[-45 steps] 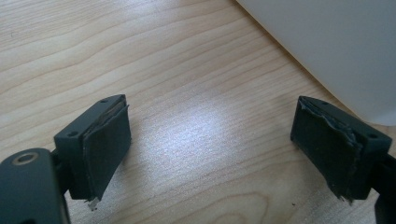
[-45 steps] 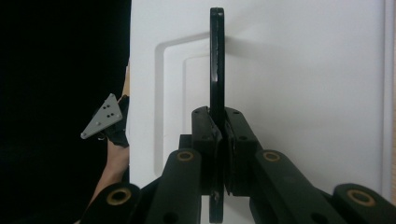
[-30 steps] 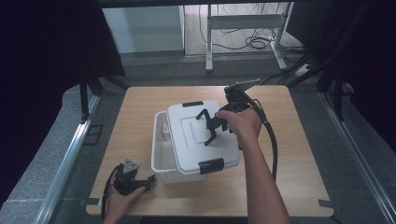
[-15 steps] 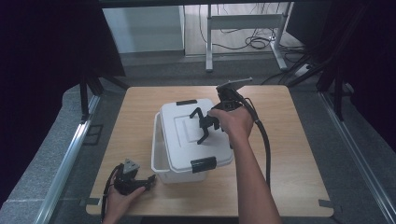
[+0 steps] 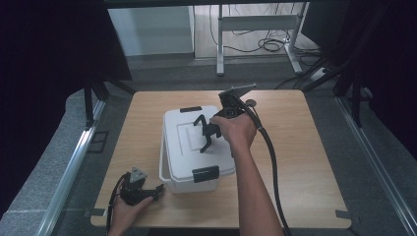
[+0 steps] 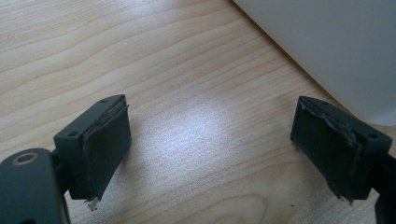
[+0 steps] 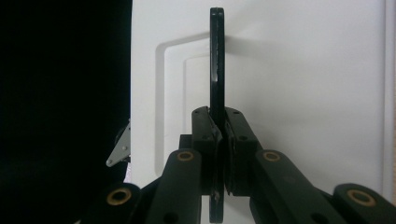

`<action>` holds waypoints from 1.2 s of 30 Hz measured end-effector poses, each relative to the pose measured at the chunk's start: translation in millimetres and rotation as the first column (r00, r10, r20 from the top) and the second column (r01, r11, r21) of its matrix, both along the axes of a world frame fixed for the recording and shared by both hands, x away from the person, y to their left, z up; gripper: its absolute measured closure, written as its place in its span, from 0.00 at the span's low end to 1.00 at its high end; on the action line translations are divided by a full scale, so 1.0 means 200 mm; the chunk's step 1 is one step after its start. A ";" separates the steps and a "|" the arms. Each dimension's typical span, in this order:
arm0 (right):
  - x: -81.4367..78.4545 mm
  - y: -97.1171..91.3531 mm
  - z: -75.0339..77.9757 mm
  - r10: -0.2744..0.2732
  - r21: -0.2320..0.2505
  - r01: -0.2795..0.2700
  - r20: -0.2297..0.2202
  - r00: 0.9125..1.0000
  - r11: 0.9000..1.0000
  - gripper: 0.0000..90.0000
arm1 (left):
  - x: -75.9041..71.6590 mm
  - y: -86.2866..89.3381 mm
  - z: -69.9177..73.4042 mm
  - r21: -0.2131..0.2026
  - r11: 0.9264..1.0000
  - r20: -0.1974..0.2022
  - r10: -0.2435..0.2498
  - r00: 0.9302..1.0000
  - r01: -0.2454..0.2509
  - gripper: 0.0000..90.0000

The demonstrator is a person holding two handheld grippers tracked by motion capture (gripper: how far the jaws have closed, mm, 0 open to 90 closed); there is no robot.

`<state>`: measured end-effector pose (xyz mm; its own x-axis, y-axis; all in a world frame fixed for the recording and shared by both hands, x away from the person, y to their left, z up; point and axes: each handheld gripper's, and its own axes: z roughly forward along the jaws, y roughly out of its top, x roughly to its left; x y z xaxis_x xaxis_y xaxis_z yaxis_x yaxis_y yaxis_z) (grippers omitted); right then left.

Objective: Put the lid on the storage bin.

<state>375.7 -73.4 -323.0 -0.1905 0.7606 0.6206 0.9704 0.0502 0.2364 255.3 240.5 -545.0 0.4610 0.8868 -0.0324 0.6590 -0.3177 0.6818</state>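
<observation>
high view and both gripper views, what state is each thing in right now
white box: on the wooden table, lid sitting on top, slightly askew
lid: held by its black handle, raised upright
front latch: not clearly fastened
right tool: shut on the handle
left tool: open, nothing between its pads, low over the table beside the box

White box (image 5: 183, 162) with white lid (image 5: 184, 129), black handle (image 7: 215, 60) and latches (image 5: 205, 173); black tongs (image 7: 219, 140); light wood-grain table (image 5: 305, 147).
</observation>
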 end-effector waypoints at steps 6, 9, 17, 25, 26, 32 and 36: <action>0.00 0.03 -0.01 -0.033 -0.012 0.033 0.001 0.999 0.999 0.94 | 0.00 0.00 0.00 0.000 1.000 0.000 -0.001 1.000 0.001 0.13; 0.01 0.03 -0.02 -0.049 -0.009 0.049 -0.005 0.999 0.999 0.94 | 0.00 0.00 0.00 0.000 1.000 0.000 -0.001 1.000 0.001 0.13; 0.01 0.05 -0.04 -0.075 -0.012 0.074 -0.018 0.997 0.997 0.94 | 0.00 0.00 0.00 0.000 1.000 -0.001 -0.001 1.000 0.001 0.13; 0.02 0.08 -0.08 -0.077 -0.008 0.076 -0.037 0.996 0.997 0.94 | 0.00 0.00 0.00 0.000 1.000 0.001 0.001 1.000 -0.001 0.13; 0.02 0.09 -0.08 -0.076 -0.007 0.076 -0.038 0.996 0.997 0.94 | 0.00 0.00 0.00 0.000 1.000 0.001 0.000 1.000 0.000 0.13; 0.02 0.13 -0.10 -0.082 0.008 0.082 -0.043 0.996 0.997 0.94 | 0.00 0.00 0.00 0.000 1.000 0.002 0.000 1.000 0.000 0.13; 0.02 0.15 -0.13 -0.086 0.005 0.086 -0.046 0.995 0.996 0.94 | 0.00 0.00 0.00 0.000 1.000 0.001 0.000 1.000 0.000 0.13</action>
<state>380.2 -43.4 -349.2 -0.0961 0.7684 0.6327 0.9807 -0.0356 0.1922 255.2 240.3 -545.1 0.4611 0.8868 -0.0319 0.6583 -0.3178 0.6823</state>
